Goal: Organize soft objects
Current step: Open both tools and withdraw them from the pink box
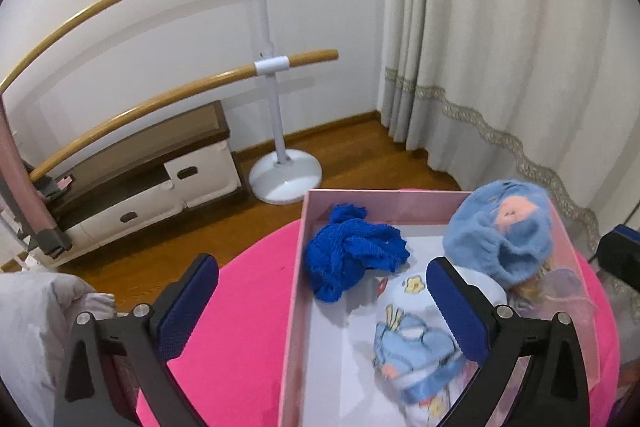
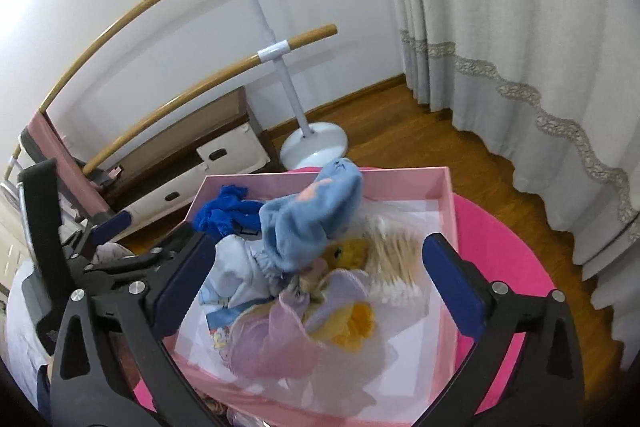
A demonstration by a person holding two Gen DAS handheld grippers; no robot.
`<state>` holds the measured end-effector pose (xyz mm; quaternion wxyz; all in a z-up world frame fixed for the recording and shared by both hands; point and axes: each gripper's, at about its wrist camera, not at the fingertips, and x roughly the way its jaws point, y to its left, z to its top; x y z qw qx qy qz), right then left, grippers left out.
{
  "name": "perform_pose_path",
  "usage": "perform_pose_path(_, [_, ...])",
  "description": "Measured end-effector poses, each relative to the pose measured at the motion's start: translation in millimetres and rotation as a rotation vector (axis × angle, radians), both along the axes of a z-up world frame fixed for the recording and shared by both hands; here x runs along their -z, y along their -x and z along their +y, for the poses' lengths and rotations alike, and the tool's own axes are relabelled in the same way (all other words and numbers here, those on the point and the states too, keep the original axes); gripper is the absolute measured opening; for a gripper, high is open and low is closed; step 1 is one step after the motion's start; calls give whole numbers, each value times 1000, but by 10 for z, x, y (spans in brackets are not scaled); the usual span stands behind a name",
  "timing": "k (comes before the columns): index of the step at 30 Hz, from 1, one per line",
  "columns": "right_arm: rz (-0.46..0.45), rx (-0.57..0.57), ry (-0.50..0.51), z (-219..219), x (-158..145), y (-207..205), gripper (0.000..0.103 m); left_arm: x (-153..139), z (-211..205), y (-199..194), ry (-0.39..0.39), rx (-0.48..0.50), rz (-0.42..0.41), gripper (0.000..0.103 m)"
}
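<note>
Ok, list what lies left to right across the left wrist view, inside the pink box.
Box's left wall → dark blue knitted bundle → white and light-blue patterned garment → fuzzy light-blue hat, which sits highest, against the right side.

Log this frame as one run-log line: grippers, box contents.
left gripper: open, empty | right gripper: open, empty | pink box: blue knit cloth, light-blue plush hat, doll inside
</note>
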<state>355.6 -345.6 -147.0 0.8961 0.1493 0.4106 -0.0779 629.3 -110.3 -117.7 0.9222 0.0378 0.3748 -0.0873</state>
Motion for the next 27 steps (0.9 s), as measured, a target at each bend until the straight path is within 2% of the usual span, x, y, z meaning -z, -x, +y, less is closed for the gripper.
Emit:
perform_pose_path(6, [-55, 29, 7, 75, -221, 397, 103, -136, 175, 594, -10, -30, -88, 103])
perform_pose_path(14, [-157, 39, 60, 441, -592, 1050, 103, -247, 358, 1740, 1, -38, -204, 103])
perform_pose_path(19, [-242, 57, 99, 680, -854, 1561, 103, -309, 563, 2604, 27, -49, -249, 103])
perform_pose_path(27, [-312, 80, 176, 990, -1031, 2215, 103, -537, 743, 3631, 44, -57, -325, 103])
